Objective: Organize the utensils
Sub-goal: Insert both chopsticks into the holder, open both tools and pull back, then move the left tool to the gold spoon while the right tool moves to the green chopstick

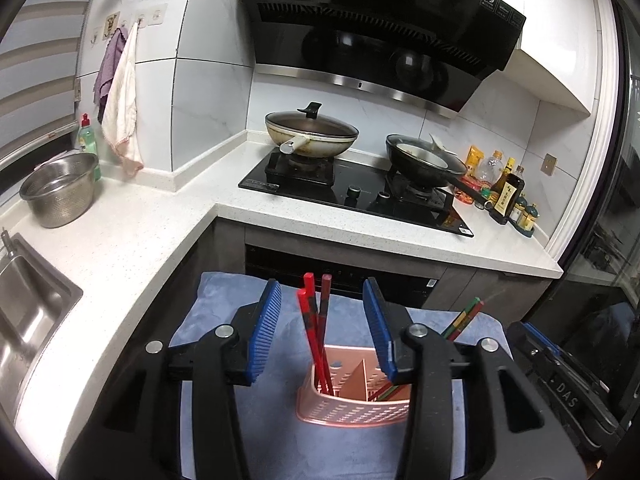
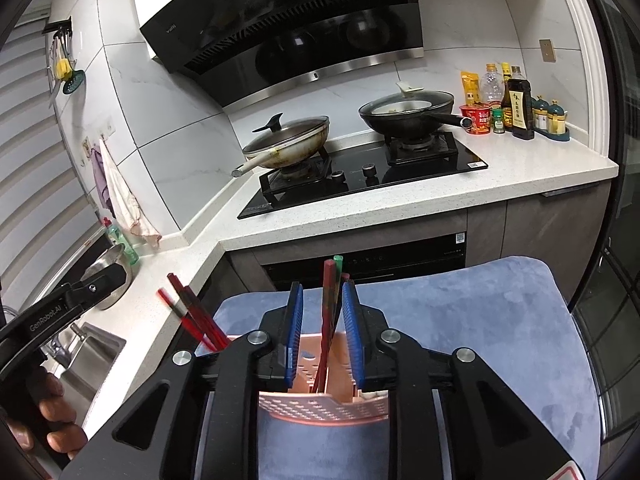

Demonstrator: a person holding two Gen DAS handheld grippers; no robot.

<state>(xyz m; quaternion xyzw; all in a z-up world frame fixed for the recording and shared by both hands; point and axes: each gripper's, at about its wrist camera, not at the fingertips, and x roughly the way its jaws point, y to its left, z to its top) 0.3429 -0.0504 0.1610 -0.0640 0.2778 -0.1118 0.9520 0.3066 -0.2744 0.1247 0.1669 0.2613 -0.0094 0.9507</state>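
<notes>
Pinching the red-green chopsticks [image 2: 329,312] in my right gripper [image 2: 322,336], left gripper [image 1: 322,332] released, I risk tipping the pink holder [image 2: 320,404] if they snag its divider.

holder [image 2: 324,408] base: hidden by tongs | sink [image 1: 24,312]: cut off

Bright, even indoor light; strong fisheye bending in both views.

Glare streaks the glossy range hood [image 1: 380,32] and the steel sink [image 1: 28,312] at lower left. Frame corners fall to black vignette, the counter edges bow, and the red chopsticks [image 2: 188,316] look slightly motion-blurred.
</notes>
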